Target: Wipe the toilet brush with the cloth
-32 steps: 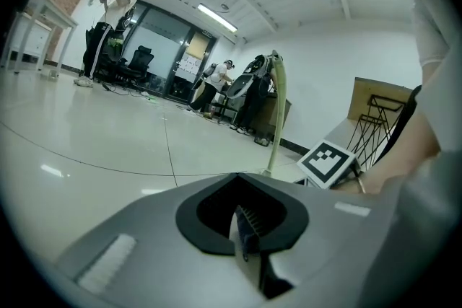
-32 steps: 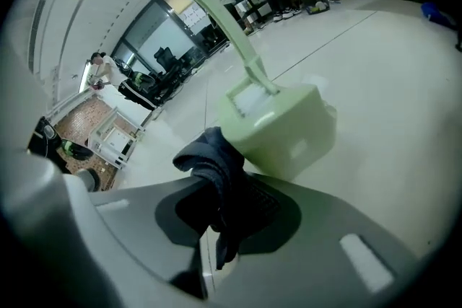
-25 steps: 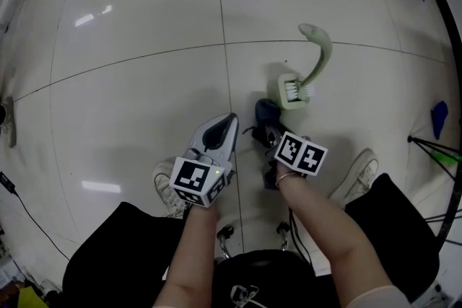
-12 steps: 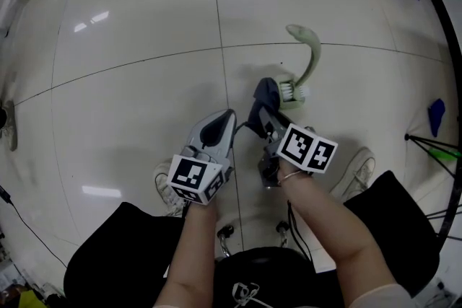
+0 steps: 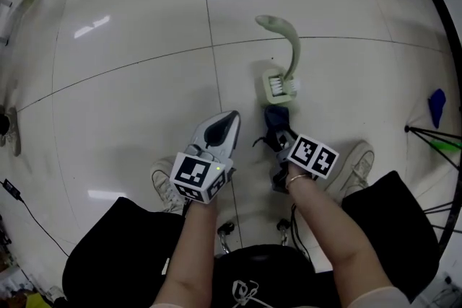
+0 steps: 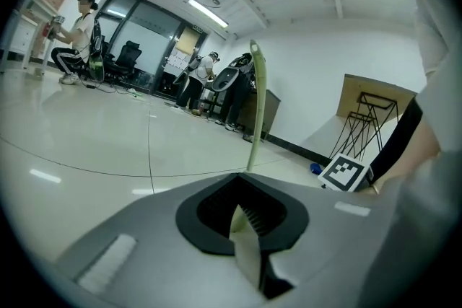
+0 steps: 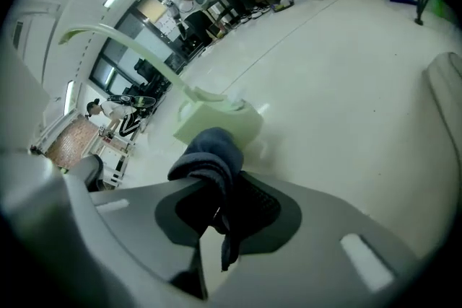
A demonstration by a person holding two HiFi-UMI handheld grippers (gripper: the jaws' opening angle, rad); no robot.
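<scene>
Cloth [image 5: 276, 117] held at the brush head on a glossy tiled floor

Pale, shiny floor tiles [image 5: 130, 25] fill the head view, crossed by thin dark joints and streaked with reflections of ceiling lights. The gripper views show a large, bright room with strip lights overhead, glass partitions, office chairs and a few people standing far off, too small to make out. A small blue object [image 5: 438, 108] lies on the floor at the right edge, near thin black stand legs [image 5: 433, 137] that the frame cuts off.

The pale green toilet brush [image 5: 291, 54] stands on the floor just above the centre of the head view, its curved handle arching toward the top and its bristled head at the bottom. The right gripper [image 5: 278, 132] has its fingers clamped on the dark blue cloth, which bunches up directly below the brush head. In the right gripper view the cloth [image 7: 209, 155] overlaps the green head [image 7: 216, 119]; whether they touch cannot be told, and the fingertips themselves are covered by the fabric.

The left gripper [image 5: 229, 117], left of the cloth, has its fingers together with nothing between them. In its own view only the brush handle [image 6: 258, 104] rises above the gripper body, which hides the head. White shoes [image 5: 167, 191] peek out beside the person's forearms at the bottom.
</scene>
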